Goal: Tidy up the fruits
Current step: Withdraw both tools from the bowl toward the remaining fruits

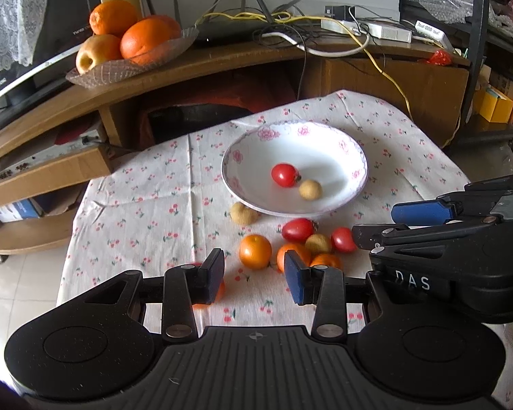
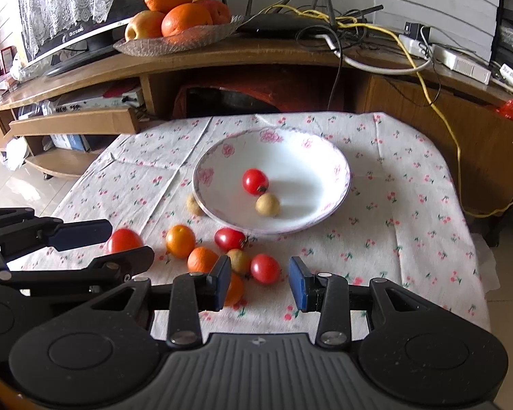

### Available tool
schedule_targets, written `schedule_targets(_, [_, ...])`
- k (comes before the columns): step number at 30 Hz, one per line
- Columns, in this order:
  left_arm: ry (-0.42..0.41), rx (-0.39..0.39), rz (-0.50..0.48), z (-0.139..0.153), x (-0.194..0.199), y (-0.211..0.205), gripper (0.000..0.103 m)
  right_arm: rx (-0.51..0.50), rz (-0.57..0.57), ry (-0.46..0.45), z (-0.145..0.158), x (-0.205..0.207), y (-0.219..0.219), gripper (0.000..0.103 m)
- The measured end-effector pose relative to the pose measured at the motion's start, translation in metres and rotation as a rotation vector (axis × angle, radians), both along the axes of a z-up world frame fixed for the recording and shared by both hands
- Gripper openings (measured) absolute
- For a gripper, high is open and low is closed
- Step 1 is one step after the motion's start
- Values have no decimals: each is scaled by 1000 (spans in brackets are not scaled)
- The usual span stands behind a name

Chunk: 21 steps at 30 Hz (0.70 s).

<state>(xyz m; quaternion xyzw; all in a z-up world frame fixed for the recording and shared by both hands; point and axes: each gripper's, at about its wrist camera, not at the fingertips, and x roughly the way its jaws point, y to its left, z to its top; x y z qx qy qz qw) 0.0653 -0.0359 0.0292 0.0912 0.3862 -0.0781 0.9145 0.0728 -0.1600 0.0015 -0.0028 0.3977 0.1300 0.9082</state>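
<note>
A white flowered bowl (image 1: 242, 143) (image 2: 325, 212) on the cherry-print cloth holds a red tomato (image 1: 284, 175) (image 2: 254, 181) and a longan (image 1: 310, 189) (image 2: 267, 205). In front of it lie loose tomatoes (image 1: 297, 229) (image 2: 265, 268), small oranges (image 1: 255, 251) (image 2: 180, 241) and longans (image 1: 243, 212) (image 2: 194, 205). My left gripper (image 1: 254, 278) (image 2: 130, 241) hovers open over the near-left fruits; one tomato (image 2: 123, 240) shows partly behind its fingers. My right gripper (image 2: 260, 283) (image 1: 393, 223) is open above the near-right fruits, holding nothing.
Behind the table stands a curved wooden TV stand (image 1: 222, 58) with a glass dish of large oranges and an apple (image 1: 130, 37) (image 2: 178, 20), a router and tangled cables (image 2: 342, 24). The tablecloth's left and right edges drop to tiled floor (image 1: 24, 273).
</note>
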Motion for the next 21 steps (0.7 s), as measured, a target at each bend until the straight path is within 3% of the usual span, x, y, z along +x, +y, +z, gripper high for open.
schedule_targets(11, [57,6,-36,-22,-18,10,49,-22,60,58,-23,-17,11,38])
schedule_targets(21, [57,-21,-33,-30,-15,25,71,-1,93,73,-33,-9,10,44])
